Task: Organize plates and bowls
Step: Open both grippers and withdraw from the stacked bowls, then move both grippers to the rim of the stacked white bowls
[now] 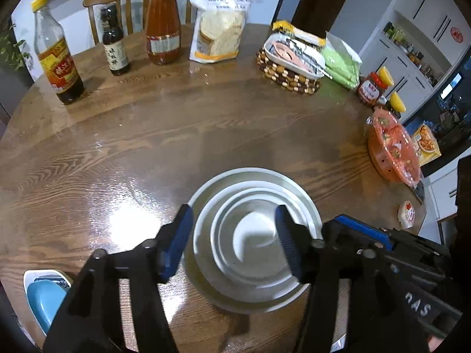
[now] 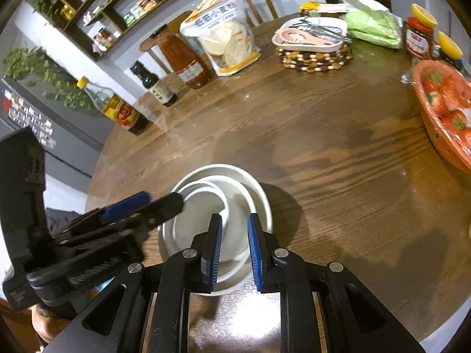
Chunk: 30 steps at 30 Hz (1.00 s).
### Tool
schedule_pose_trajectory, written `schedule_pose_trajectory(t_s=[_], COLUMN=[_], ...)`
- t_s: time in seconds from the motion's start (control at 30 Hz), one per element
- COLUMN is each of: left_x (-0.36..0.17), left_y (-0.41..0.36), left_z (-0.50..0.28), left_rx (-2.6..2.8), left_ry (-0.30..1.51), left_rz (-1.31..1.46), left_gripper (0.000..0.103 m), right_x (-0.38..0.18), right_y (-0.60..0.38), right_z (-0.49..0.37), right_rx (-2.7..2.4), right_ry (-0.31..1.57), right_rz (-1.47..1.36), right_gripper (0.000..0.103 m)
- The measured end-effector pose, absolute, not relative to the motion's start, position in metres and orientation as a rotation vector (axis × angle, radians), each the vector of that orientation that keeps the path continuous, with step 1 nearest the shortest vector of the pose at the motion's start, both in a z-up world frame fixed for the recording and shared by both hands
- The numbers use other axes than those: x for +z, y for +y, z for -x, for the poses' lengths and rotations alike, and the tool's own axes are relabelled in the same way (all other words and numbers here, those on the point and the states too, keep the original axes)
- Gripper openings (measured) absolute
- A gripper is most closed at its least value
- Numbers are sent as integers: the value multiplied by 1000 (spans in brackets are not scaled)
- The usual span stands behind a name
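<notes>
A stack of white plates and bowls (image 1: 256, 194) (image 2: 223, 182) sits on the wooden table near its front edge, the smallest bowl (image 1: 253, 235) nested innermost. My left gripper (image 1: 234, 214) hangs over the stack, open, one finger on each side of the inner bowls and nothing pressed between the pads. My right gripper (image 2: 234, 220) reaches over the stack's near rim with its jaws only narrowly apart. A white bowl wall shows in that gap, but I cannot see whether the pads press on it. It enters the left wrist view at the stack's right edge (image 1: 329, 228).
At the back stand an oil bottle (image 1: 57, 61), a dark sauce bottle (image 1: 114, 47), an orange sauce jar (image 1: 163, 26) and a snack bag (image 1: 219, 23). A woven trivet (image 1: 287, 78) bears a utensil tray. An orange strawberry basket (image 2: 447, 111) sits right. A blue dish (image 1: 44, 297) lies low left.
</notes>
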<state>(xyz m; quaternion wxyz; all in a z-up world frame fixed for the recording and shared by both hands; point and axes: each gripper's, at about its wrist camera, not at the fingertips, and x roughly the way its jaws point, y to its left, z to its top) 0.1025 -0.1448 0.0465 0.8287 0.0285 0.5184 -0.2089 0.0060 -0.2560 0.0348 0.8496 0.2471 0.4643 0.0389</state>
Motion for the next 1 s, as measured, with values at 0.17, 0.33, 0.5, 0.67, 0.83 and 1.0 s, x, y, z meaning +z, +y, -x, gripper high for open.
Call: schedule_pose_trajectory(t_s=[0.17,0.33,0.5,0.67,0.83,1.0], left_x=[56,61,63,62,59,56], left_y=[-132,-122,-111,-97,-87,-79], left_z=[-100,-96,-89,-83,-76,-70], left_rx=[-417,-379,-364,-351,-340,-336], left_ry=[1083,1060,1057,1068,1075,1085], left_rz=[-24,-11,17,61,79,107], left_gripper=[76,86,92,95,98,101], right_x=[35,33,31,35,37,35], right_y=[-266,-271,-273,-273,-275,-277], right_z=[6,15,20,25,29,32], right_rx=[54,25,19,23,27,27], right_ry=[963,960,966,953,951,957], right_rz=[-564,-595,-619,-619,-625,-629], right_gripper=[38,42,49,56,56,57])
